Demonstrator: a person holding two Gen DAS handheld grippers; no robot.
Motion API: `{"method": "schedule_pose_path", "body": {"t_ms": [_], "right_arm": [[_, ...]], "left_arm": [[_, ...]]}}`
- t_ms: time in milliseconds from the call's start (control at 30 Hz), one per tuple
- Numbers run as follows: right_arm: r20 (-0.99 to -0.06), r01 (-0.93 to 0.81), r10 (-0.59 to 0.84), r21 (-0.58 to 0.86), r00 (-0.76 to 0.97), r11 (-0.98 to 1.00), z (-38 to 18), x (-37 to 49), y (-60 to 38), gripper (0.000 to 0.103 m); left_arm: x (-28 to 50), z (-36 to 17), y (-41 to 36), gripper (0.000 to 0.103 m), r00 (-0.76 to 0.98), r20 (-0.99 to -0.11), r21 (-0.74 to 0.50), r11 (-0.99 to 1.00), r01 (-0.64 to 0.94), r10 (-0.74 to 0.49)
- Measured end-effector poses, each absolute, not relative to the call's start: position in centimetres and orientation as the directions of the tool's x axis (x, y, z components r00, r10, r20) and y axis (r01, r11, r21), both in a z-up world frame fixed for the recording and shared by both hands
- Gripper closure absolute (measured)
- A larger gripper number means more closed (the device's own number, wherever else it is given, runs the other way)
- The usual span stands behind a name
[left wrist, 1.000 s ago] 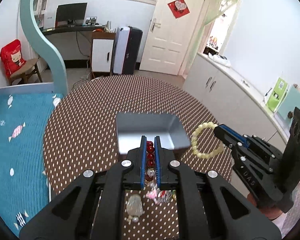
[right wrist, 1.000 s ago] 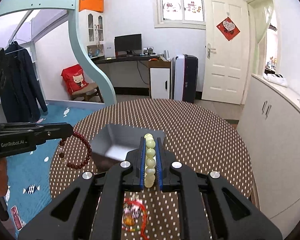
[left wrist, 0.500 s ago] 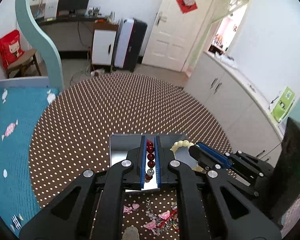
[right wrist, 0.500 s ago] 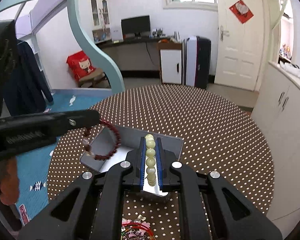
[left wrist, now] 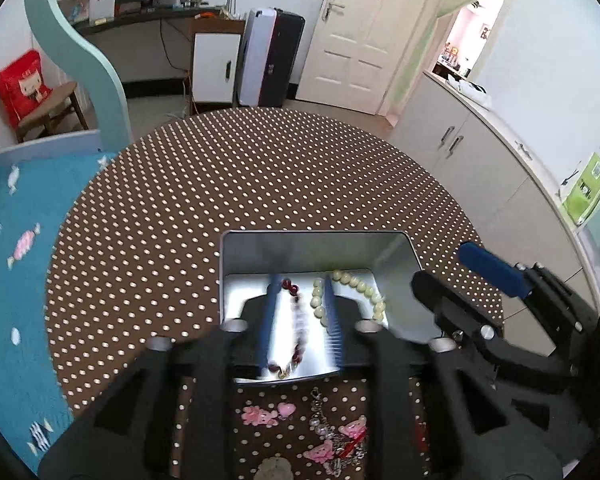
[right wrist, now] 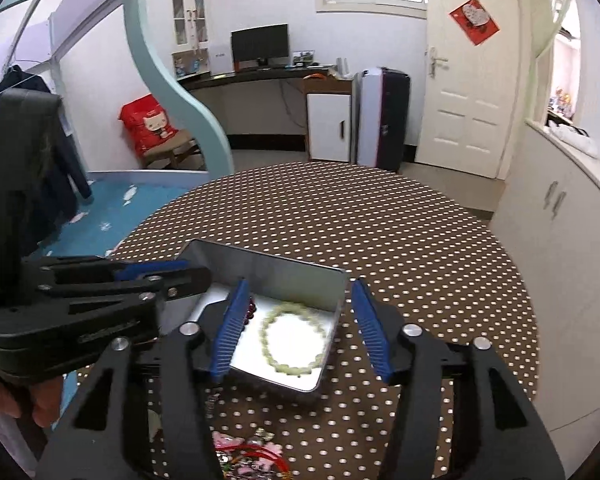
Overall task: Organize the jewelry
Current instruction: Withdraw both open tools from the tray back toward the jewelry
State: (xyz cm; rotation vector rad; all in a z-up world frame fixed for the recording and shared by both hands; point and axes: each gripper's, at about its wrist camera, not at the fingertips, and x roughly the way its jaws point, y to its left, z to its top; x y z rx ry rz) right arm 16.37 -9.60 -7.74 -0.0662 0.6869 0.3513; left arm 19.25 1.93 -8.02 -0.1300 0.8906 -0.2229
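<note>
Room: white walls, a white door [right wrist: 466,92] with a red hanging, a desk with a dark monitor [right wrist: 260,46], a teal curved bed frame [left wrist: 80,56], and white cabinets [left wrist: 480,168] along the right side.
Table: round table [left wrist: 260,184] in brown cloth with white dots.
Tin: an open silver metal tin [left wrist: 312,252] sits on the near part of the table.
Tin contents: a pale green bead bracelet [right wrist: 294,338] lies on the tin floor; a dark red bead bracelet [left wrist: 298,328] is blurred beside it, to its left.
Loose jewelry: pink charms and chains [left wrist: 320,432] lie on the cloth just in front of the tin.
Left gripper [left wrist: 300,320]: jaws have just been opening; pads stand apart over the tin, the red bracelet between them but not pinched.
Right gripper [right wrist: 300,328]: jaws have just been opening and stand wide; the green bracelet lies free below.
</note>
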Motion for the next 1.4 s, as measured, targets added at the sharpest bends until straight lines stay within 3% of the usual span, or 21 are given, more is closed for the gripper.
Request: {"method": "schedule_pose_path", "body": {"t_ms": [467,633,733,800,933,1067,1200,1400], "right_arm": [[-0.64,-0.321,0.279,0.054,0.716,0.946,-7.7,16.1,-10.8,0.046],[-0.633,-0.304,0.27,0.058,0.725,0.951,-7.4,15.5,-11.2,0.04],[-0.623,-0.295,0.259,0.048,0.738,0.954,-7.1,14.8,-11.5,0.034],[-0.621,-0.283,0.24,0.031,0.746,0.959,-6.9,14.2,-11.7,0.023],[-0.602,-0.262,0.232,0.04,0.764,0.964,-6.7,12.7,-12.6,0.016],[-0.598,-0.241,0.213,0.033,0.773,0.97,-6.6,11.4,-13.3,0.01],[-0.588,-0.207,0.16,-0.013,0.793,0.978,-6.6,10.2,-13.6,0.009],[-0.59,-0.18,0.126,-0.034,0.797,0.983,-7.4,8.5,-14.4,0.008]], "left_arm": [[18.2,-8.6,2.8,0.069,0.592,-0.779,-0.17,0.978,0.12,-0.208],[17.1,-8.7,3.2,0.067,0.591,-0.782,-0.162,0.981,0.11,-0.196],[16.1,-8.6,3.2,0.058,0.59,-0.779,-0.169,0.977,0.127,-0.212],[15.3,-8.2,3.0,0.043,0.595,-0.778,-0.155,0.98,0.128,-0.201],[13.0,-7.0,2.8,0.036,0.625,-0.753,-0.144,0.978,0.148,-0.206],[11.0,-6.4,2.9,0.021,0.647,-0.745,-0.099,0.986,0.134,-0.163],[9.5,-6.3,3.3,0.014,0.657,-0.743,-0.07,0.991,0.117,-0.13],[7.7,-7.4,3.9,0.013,0.641,-0.761,-0.046,0.994,0.103,-0.101]]}}
